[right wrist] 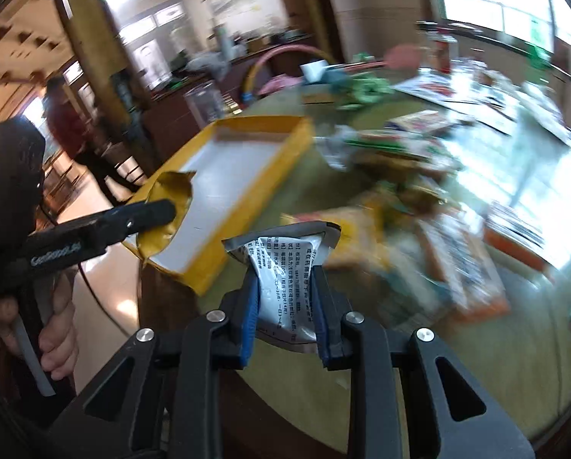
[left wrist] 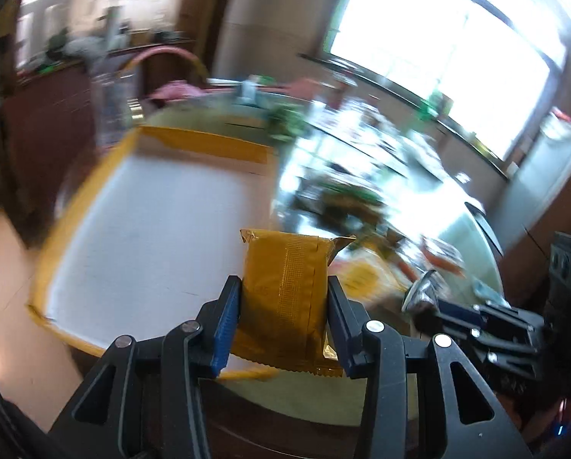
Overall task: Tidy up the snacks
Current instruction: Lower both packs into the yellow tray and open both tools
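My left gripper (left wrist: 284,287) is shut on a gold snack packet (left wrist: 285,267), held upright between its blue pads over the near edge of a shallow yellow tray (left wrist: 209,145) with a white floor. In the right wrist view the same left gripper (right wrist: 163,210) and gold packet (right wrist: 167,199) hang over the tray's near left corner (right wrist: 193,279). My right gripper (right wrist: 285,275) is shut on a silver packet (right wrist: 281,260) printed with black text, just right of the tray. That right gripper (left wrist: 430,298) also shows low at the right of the left wrist view.
Right of the tray, a blurred heap of mixed snack packs (right wrist: 419,199) covers the round glass-topped table (right wrist: 476,363). A clear jar (right wrist: 205,103) stands behind the tray. A person in red (right wrist: 64,114) stands far off at left. A hand (right wrist: 56,329) grips the left tool's handle.
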Tool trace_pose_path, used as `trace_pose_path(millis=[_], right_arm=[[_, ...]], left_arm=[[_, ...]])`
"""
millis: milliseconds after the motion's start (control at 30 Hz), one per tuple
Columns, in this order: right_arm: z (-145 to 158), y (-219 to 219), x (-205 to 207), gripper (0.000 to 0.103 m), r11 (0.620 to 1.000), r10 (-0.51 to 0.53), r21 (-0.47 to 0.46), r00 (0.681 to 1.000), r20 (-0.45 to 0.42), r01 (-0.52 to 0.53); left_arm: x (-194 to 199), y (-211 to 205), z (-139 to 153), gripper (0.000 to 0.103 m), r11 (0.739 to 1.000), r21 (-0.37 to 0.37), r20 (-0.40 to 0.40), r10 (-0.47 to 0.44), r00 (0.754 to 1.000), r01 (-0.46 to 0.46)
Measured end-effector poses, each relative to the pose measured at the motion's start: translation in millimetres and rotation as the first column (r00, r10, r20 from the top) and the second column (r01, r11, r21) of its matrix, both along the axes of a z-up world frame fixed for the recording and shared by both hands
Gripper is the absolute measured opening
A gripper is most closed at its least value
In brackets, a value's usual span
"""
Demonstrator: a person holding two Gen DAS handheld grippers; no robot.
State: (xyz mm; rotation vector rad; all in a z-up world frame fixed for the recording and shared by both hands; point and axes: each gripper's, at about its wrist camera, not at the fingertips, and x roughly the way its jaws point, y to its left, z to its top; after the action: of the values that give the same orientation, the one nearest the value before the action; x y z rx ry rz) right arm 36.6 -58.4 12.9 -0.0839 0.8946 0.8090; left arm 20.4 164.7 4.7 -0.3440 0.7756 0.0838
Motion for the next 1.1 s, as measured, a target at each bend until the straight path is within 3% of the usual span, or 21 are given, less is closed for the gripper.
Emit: trace_pose_path(millis=[167, 367, 600, 800, 967, 1100], right_arm=[[-6, 84, 12, 0.027, 0.994, 0.113, 0.000, 0.993, -0.037, -0.113], [-30, 151, 6, 0.027, 0.977, 0.180, -0.112, 0.983, -0.033, -0.183], [-40, 175, -9, 0.029, 0.954, 0.184, -0.251, 0.980, 0.071, -0.161], [-39, 196, -17, 0.029, 0.942, 0.244, -0.268, 0.962, 0.125, -0.204], [-62, 205, -16, 0.029, 0.919, 0.252, -0.329, 0.965, 0.067, -0.218], [-67, 186, -18, 0.028, 0.931, 0.227, -0.292, 0.974, 0.000, -0.217]], left_arm=[[2, 44, -15, 0.043, 0.993, 0.021, -0.035, 0.116, 0.993, -0.116], [18, 72, -40, 0.043, 0.992, 0.034, -0.103, 0.127, 0.986, -0.124], [26, 86, -62, 0.044, 0.994, 0.027, -0.160, 0.108, 0.981, -0.105], [21, 108, -65, 0.044, 0.988, -0.012, -0.157, 0.151, 0.976, -0.155], [22, 105, -73, 0.044, 0.990, 0.013, -0.187, 0.142, 0.972, -0.142], [17, 94, -74, 0.044, 0.993, 0.024, -0.184, 0.116, 0.976, -0.114]])
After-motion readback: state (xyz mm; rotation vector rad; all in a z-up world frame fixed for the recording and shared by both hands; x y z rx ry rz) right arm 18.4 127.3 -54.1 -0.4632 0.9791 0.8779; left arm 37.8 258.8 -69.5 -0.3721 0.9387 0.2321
